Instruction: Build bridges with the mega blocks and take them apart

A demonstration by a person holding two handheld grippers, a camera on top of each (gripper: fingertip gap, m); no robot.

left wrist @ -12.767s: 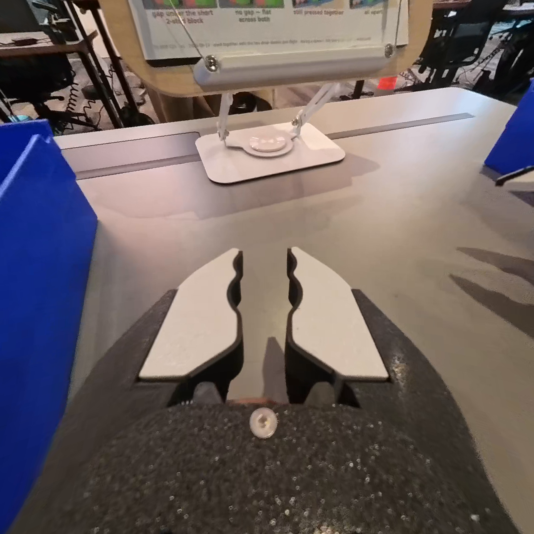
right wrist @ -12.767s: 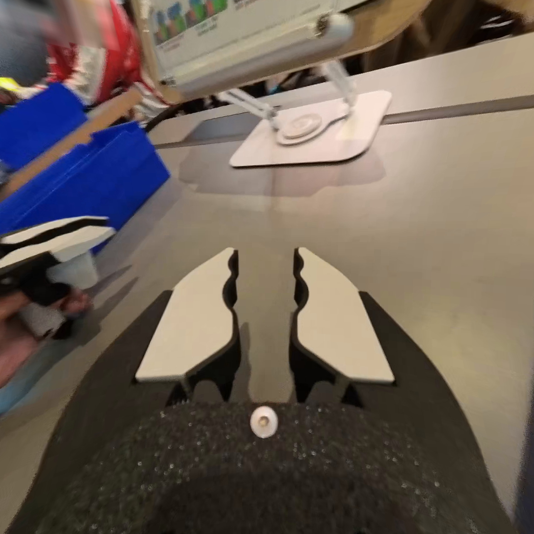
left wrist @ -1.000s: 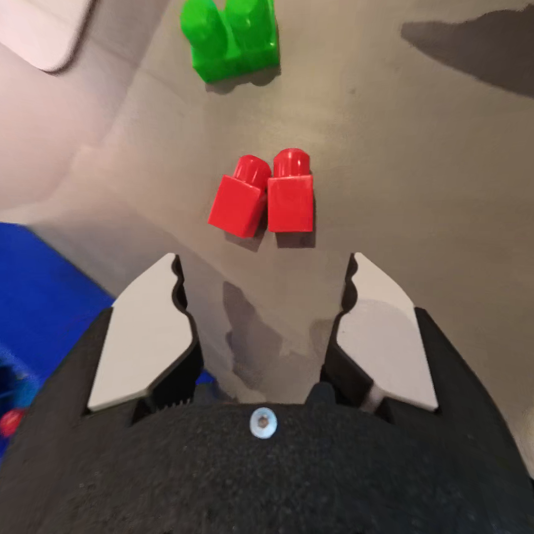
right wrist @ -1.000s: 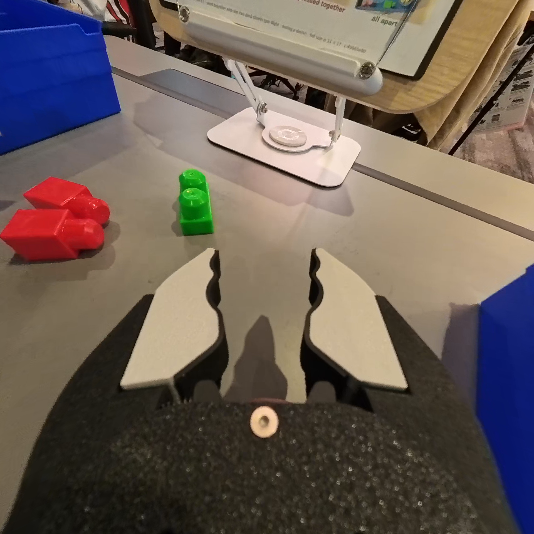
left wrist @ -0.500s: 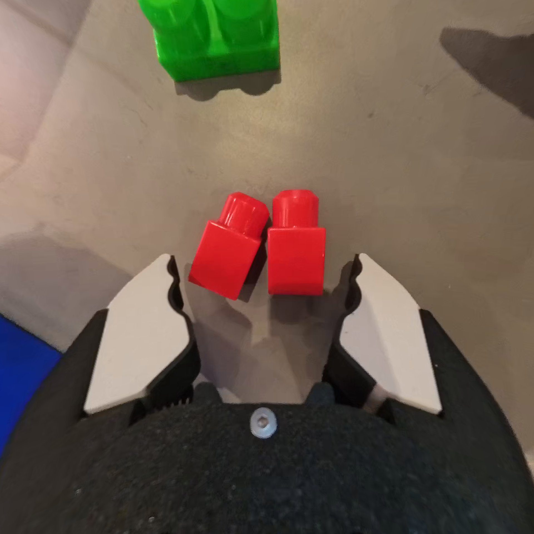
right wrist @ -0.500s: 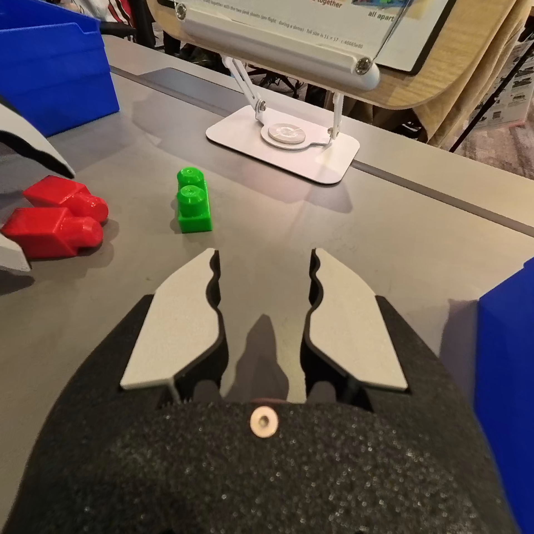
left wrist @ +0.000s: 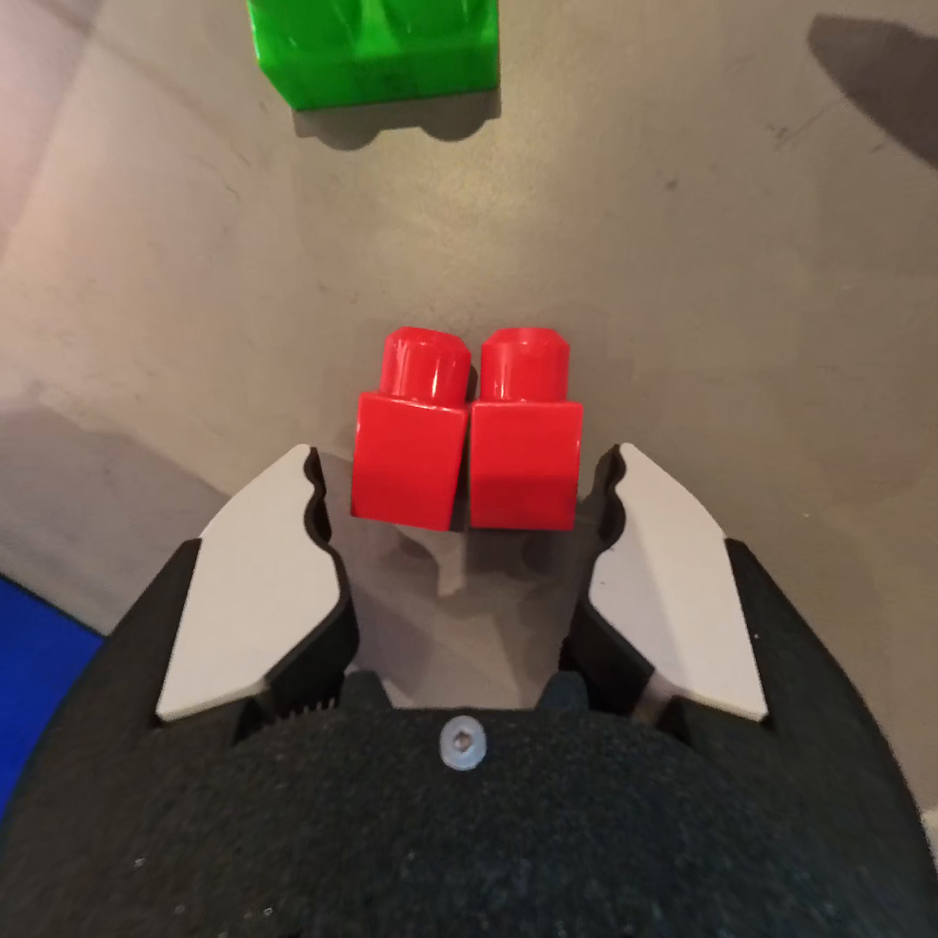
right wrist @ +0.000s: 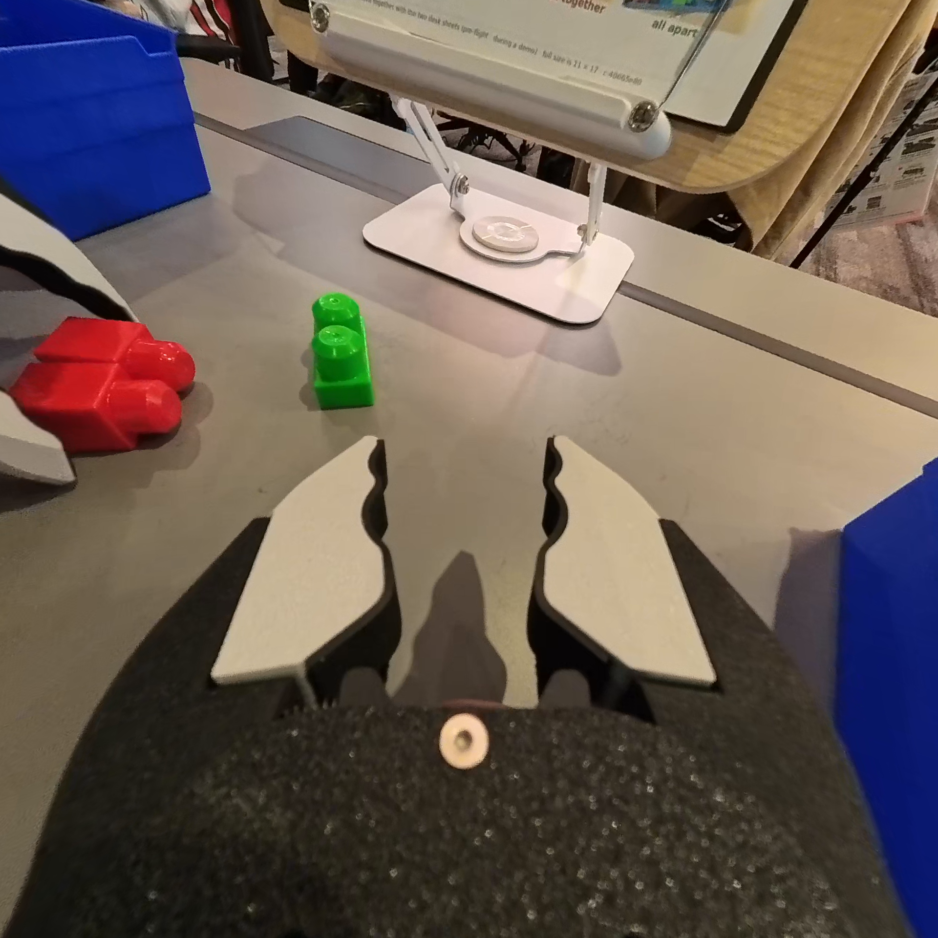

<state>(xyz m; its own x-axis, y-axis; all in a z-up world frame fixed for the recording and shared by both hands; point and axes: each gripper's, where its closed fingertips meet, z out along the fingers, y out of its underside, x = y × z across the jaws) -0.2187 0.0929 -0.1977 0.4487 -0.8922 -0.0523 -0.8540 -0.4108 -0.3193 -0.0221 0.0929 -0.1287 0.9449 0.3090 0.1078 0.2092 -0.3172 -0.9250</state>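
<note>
A: On a grey table, seen from the left wrist view: the left gripper points down at two red blocks lying on their sides, studs pointing away from the camera. Its jaws are spread wide, one finger on either side of the pair, neither clearly touching.

B: And the blocks themselves?

A: Side by side, touching (the left one tilted slightly toward its neighbour). Farther ahead sits a green block, cut off by the top edge. A blue bin shows at lower left.

B: From the right wrist view?

A: The right gripper hovers above bare table, jaws apart, nothing between them. The green block, two studs up, stands upright ahead and to the left. Farther left lie the red blocks, bracketed by the left gripper's pale fingers at the frame edge.

B: Anything behind?

A: A white stand carrying a printed sheet on a wooden board, blue bins at far left and lower right.
</note>
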